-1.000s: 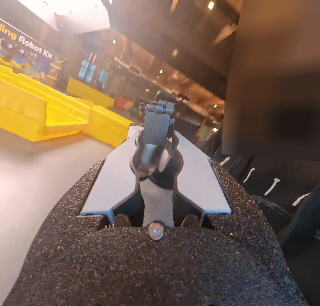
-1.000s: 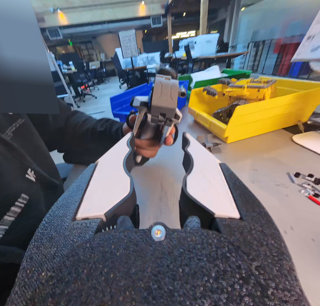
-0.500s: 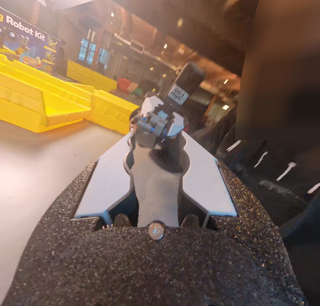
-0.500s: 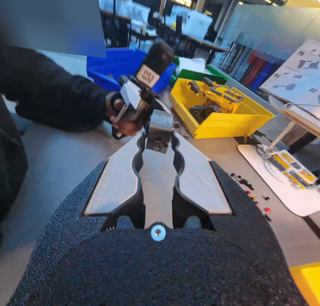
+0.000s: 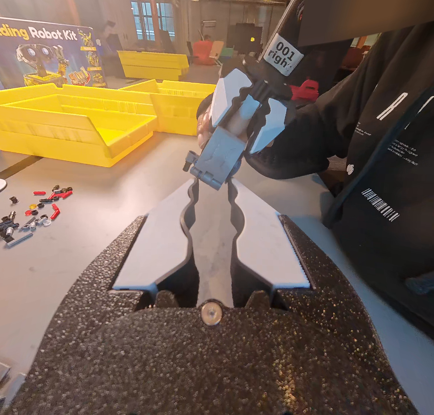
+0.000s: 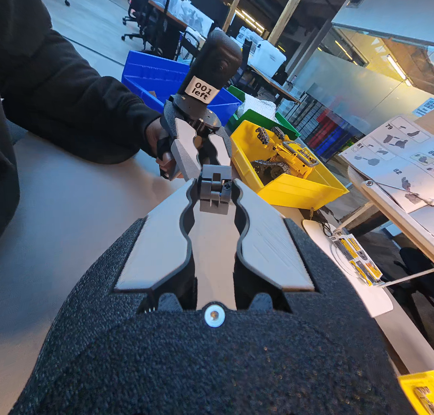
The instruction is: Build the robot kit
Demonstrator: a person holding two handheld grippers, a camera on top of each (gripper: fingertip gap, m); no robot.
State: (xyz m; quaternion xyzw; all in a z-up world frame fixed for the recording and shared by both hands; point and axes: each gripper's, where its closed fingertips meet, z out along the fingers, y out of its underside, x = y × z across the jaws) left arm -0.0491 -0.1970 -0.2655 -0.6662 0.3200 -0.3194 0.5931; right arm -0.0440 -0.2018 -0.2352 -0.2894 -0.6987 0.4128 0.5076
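Note:
A grey brick assembly (image 5: 218, 155) is held in the air above the grey table (image 5: 117, 204), between the two grippers. My left gripper (image 5: 212, 181) is shut on its near, hinged end. My right gripper (image 6: 214, 182) is shut on the other end of the same assembly (image 6: 215, 192). The two grippers face each other, tip to tip. The right gripper also shows farther off in the left wrist view (image 5: 234, 136), and the left gripper in the right wrist view (image 6: 212, 169). A hand in a black sleeve (image 6: 94, 112) holds each.
Several small red, black and grey loose parts (image 5: 35, 211) lie on the table at the left. Empty yellow bins (image 5: 70, 127) and a printed kit box (image 5: 47, 51) stand behind them. A yellow bin (image 6: 293, 188) holds a yellow tracked model (image 6: 284, 155). Instruction sheets (image 6: 399, 150) stand at the right. The tips of both grippers are at nearly the same place.
A second ago only my left gripper held the assembly and the right was open. The right gripper closed on it, both came down toward the table, and the left now grips its end.

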